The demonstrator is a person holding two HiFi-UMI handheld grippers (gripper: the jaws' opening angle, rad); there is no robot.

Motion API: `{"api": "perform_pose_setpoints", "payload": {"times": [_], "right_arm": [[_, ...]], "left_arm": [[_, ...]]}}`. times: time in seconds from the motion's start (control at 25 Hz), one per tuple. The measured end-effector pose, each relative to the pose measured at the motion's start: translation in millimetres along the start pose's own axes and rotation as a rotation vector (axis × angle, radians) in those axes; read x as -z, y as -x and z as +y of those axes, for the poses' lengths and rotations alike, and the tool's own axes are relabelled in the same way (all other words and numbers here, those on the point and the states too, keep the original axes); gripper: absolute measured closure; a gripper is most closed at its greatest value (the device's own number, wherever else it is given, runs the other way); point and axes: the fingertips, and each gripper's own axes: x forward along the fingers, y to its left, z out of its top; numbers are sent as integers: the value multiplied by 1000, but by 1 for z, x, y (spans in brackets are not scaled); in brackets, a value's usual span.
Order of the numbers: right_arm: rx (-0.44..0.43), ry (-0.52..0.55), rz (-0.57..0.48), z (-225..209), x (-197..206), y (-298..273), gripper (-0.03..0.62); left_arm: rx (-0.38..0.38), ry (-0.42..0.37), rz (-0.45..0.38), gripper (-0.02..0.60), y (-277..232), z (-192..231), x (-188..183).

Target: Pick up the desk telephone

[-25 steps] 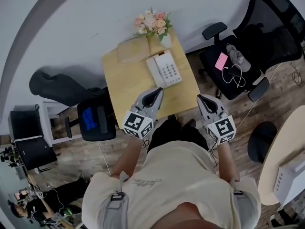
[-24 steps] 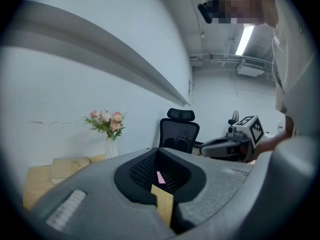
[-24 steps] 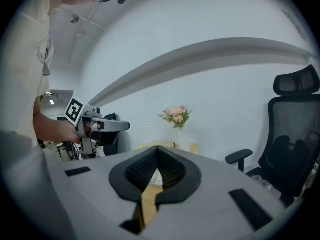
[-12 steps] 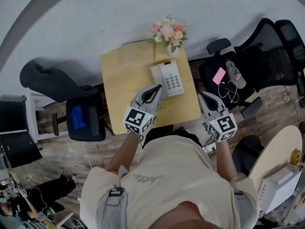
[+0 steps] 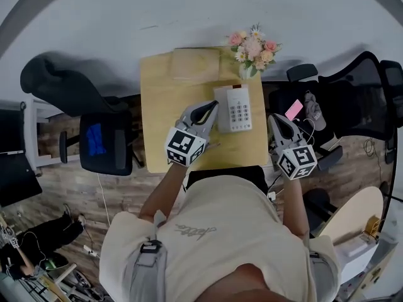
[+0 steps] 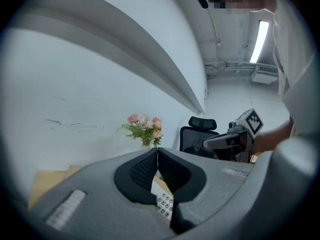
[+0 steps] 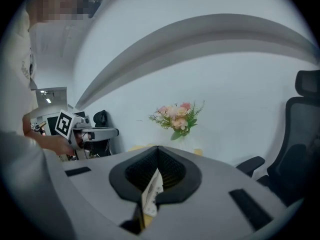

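The white desk telephone (image 5: 236, 108) lies flat on the wooden table (image 5: 164, 118), its keypad facing up. My left gripper (image 5: 210, 107) hovers shut and empty just left of the phone's near end. To the right of the phone, my right gripper (image 5: 275, 119) is also shut and empty, over the table's right edge. In the left gripper view the pads meet at my left gripper (image 6: 157, 154), with the phone's keypad (image 6: 164, 204) below them. The right gripper view shows my right gripper (image 7: 158, 157) shut above a sliver of the phone (image 7: 151, 194).
A vase of flowers (image 5: 252, 49) stands right behind the phone, and a tan pad (image 5: 195, 65) lies at the table's back. Black office chairs stand left (image 5: 104, 142) and right (image 5: 343, 102) of the table, the right one holding a pink item (image 5: 293, 109).
The head view has swung, so the table now sits squarer and more central. Both shut grippers have come forward toward the phone, the left one now beside its near left edge.
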Motion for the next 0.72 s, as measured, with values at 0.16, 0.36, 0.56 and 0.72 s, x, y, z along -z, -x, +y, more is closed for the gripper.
{"api": "perform_pose_setpoints", "payload": {"times": [0.16,0.36,0.56,0.72], "right_arm": [[13,24,36,-9,7,-12,595],[-27,-12,55,-20,27,-27,595],[-73,-13,81,-38,43,-40,595],[-127,-21,109,-53,58,-53,595]], "left_arm": [[-18,31,24,565,-1,6,14],[-38,28,66,563,-12,4,23],[-47,89,110,563,-22,1,37],[-56,153,130,563,-33,6,51]]}}
